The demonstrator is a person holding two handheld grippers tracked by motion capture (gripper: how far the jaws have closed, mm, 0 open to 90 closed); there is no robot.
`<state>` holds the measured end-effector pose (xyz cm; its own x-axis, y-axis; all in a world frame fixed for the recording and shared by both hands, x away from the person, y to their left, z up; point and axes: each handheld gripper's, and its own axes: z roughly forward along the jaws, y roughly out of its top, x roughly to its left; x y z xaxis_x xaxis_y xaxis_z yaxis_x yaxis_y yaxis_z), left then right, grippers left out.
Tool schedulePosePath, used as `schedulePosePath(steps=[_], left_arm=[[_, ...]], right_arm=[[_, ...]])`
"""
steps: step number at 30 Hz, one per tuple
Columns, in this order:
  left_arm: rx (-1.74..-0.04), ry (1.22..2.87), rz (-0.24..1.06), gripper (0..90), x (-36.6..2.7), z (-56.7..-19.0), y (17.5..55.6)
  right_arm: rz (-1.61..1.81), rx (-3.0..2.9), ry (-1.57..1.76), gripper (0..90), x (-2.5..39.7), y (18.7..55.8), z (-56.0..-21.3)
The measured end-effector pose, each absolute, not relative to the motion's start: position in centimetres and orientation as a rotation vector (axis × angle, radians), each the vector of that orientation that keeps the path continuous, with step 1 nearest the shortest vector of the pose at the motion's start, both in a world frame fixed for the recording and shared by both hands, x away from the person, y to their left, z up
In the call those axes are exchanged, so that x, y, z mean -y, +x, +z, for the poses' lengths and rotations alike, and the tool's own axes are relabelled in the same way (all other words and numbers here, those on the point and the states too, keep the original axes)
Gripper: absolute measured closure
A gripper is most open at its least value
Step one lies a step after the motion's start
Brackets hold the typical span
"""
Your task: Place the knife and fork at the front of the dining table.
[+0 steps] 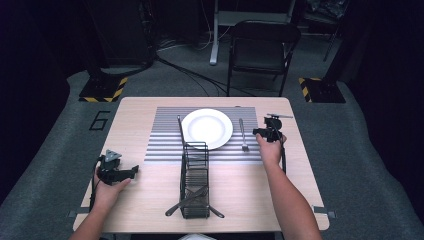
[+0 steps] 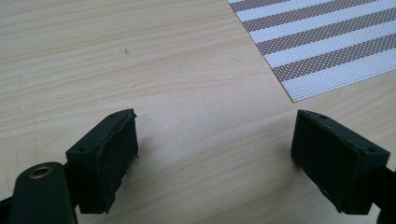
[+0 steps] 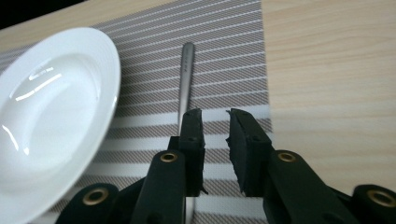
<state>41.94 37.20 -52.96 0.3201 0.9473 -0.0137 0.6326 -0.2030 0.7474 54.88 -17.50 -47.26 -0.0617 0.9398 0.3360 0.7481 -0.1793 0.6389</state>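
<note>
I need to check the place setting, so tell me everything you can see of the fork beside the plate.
The fork is slim, grey and metallic-looking, and lies flat on the striped placemat just right of the white plate, apart from its rim. In the high view its tines point toward the person and its handle away. The right gripper hovers low over it, jaws slightly parted; the left jaw overlaps the handle, but whether it touches is unclear. The tines are hidden in that gripper's view.

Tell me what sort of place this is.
Probably a lab or studio set up for recording, not a dining room: the table stands on grey carpet with cables trailing across it, hazard-striped stand bases, and a folding chair.
</note>
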Motion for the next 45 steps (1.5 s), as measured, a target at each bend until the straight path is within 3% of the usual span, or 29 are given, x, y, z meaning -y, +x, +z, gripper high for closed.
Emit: schedulePosePath(steps=[11, 16, 27, 39, 45], left_arm=[[-1.401, 1.917, 0.615, 16.8, -37.3, -52.9, 41.9], [-1.401, 1.901, 0.625, 20.8, -37.3, -53.0, 41.8], [-1.415, 1.878, 0.639, 29.9, -37.5, -52.9, 41.6], [-1.424, 1.879, 0.602, 42.5, -37.5, -52.4, 41.5], [-1.381, 1.873, 0.577, 43.0, -36.8, -51.1, 41.1]], right_arm=[[1.088, -1.899, 1.812, 65.2, 18.7, 50.7, -46.9], [1.053, -1.983, 1.652, 56.5, 18.6, 47.6, -47.1], [1.058, -2.08, 1.472, 49.3, 17.7, 43.6, -48.5], [1.019, -2.134, 1.42, 47.7, 17.6, 43.2, -50.9], [0.962, -2.178, 1.344, 46.1, 17.0, 43.0, -51.9]])
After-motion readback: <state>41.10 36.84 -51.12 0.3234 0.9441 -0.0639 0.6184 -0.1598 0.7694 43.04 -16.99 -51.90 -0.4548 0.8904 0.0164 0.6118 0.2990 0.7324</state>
